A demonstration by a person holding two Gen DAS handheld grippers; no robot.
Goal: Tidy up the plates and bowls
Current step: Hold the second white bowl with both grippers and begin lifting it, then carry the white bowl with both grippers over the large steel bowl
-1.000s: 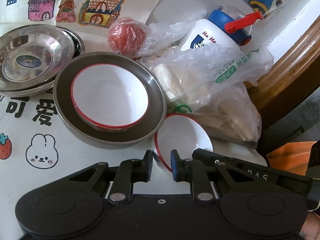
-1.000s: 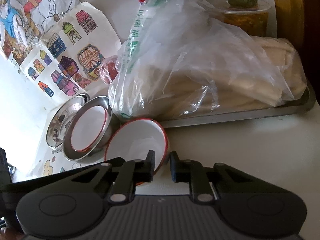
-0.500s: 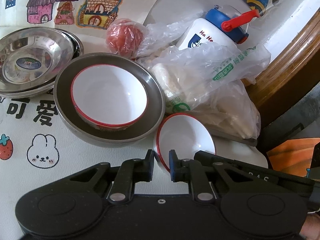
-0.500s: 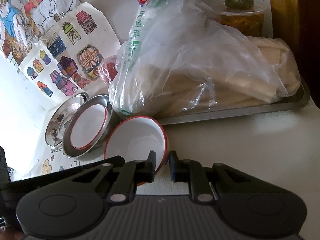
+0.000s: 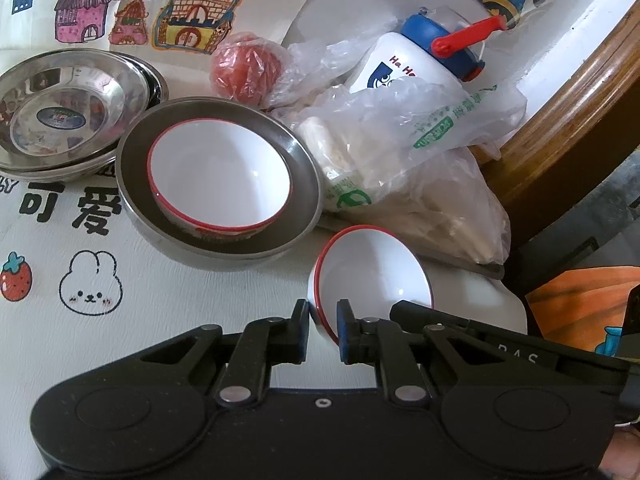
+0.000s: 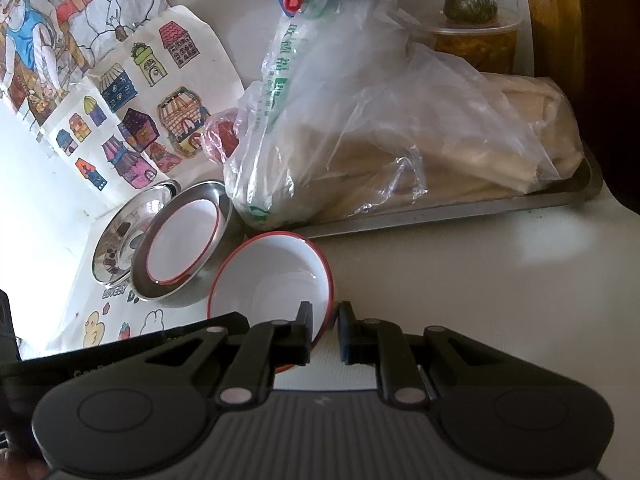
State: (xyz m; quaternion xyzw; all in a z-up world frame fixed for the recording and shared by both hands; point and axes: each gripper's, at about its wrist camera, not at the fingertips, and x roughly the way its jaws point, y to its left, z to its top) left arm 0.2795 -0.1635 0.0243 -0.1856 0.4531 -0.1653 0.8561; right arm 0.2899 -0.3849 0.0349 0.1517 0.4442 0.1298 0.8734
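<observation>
While both tools hang on one bowl, the main risk is a slip: the small red-rimmed bowl is glossy and caught only by its thin rim on two sides. If the hands pull unevenly or twist against each other, it could pop out and drop onto the table, or off its right edge, which is close. Second risk: the move left toward the steel dish is tight. The plastic bag of food crowds just behind, so the bowl could snag it or clip the dish rim.

Left to right in the left wrist view:
- The stacked steel plates sit toward the table's left side.
- The steel dish is just beside them, with a second red-rimmed bowl sitting inside it.
- The small bowl comes next, near the right corner. It looks tipped, and I cannot tell whether it has left the surface.
- The bagged food on a metal tray lies along the right edge.

Tools:
- The left gripper has just been closing. Its jaws are nearly together, with the bowl's left rim pinched between them.
- The right gripper has its jaws pressed close on the opposite rim, one finger inside the bowl and one outside.

Judged step: nest this bowl into the one in the dish.
</observation>
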